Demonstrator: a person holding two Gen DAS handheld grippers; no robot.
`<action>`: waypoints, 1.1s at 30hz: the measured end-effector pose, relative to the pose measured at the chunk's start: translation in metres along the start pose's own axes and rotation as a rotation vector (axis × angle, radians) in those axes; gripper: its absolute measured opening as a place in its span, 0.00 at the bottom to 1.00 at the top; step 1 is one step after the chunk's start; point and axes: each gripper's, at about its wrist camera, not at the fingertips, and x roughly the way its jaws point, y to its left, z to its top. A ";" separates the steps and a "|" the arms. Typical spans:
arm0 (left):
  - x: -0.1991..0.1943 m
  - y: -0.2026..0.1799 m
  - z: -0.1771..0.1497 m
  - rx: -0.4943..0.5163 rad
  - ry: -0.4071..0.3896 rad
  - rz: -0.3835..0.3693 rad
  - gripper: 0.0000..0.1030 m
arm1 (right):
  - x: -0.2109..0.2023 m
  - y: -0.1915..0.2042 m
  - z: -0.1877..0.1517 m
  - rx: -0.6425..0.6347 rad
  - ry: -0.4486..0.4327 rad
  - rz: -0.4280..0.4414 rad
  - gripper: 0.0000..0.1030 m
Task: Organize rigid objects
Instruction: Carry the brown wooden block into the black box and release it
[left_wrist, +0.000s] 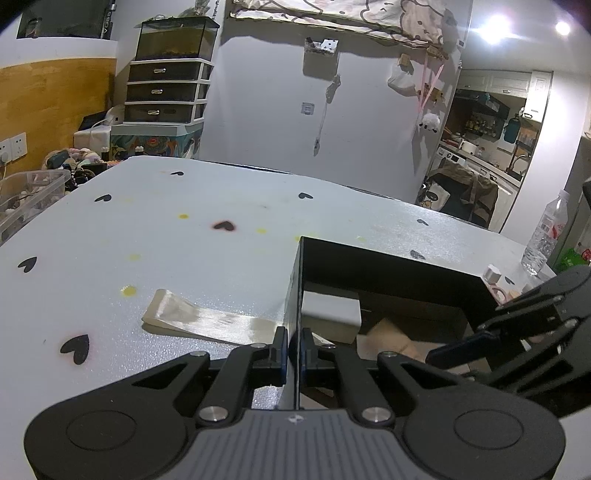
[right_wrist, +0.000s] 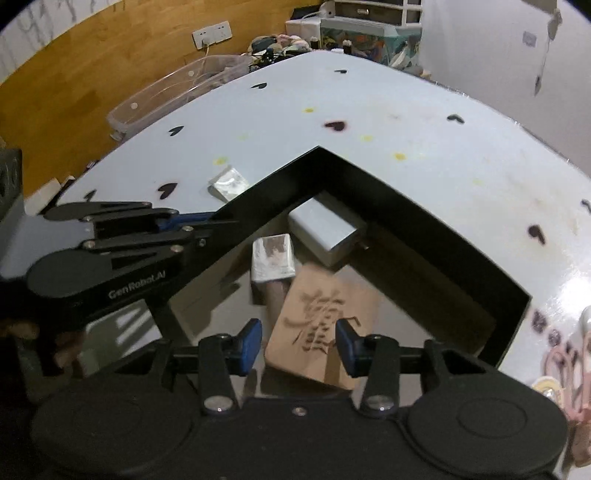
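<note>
On the left of the table (left_wrist: 184, 240), a flat foil-wrapped packet (left_wrist: 207, 320) lies outside the black box (left_wrist: 388, 266), just beside its left wall — it has not been sorted in yet, by the look of it.

Your left tongs (left_wrist: 294, 356) are closed tight on that left wall, one pad inside and one outside. The grip reads as an anchor: you are pinning the light, open box so it does not slide while the other hand works inside.

Inside the box, a white block (right_wrist: 325, 230) sits in the far corner, squared to the walls, which leaves the middle free. A silver-wrapped bar (right_wrist: 273, 260) lies nearer, close beside the white block; whether they touch cannot be told.

The wooden block with the carved character (right_wrist: 321, 328) rests tilted against the bar's near end, not flat on the box floor.

Your right tongs (right_wrist: 299, 341) are angled down over this block, partly open, the blue pads standing on either side of it. No firm press on the wood shows, so judge it unheld for now. The placement suggests you mean either to seat the block or re-grip it.

At the far right edge of the table, outside the box, stand a clear water bottle (left_wrist: 546, 232) and a small white roll (left_wrist: 492, 273).
</note>
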 end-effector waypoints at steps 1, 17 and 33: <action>0.000 0.000 0.000 -0.001 0.000 0.000 0.06 | 0.001 0.001 0.000 -0.012 -0.006 -0.010 0.42; 0.000 -0.002 0.000 0.006 0.001 0.008 0.06 | 0.017 0.008 0.000 -0.147 0.010 -0.034 0.62; 0.000 -0.002 0.000 0.007 0.002 0.009 0.06 | 0.014 -0.030 -0.004 -0.148 0.017 -0.223 0.52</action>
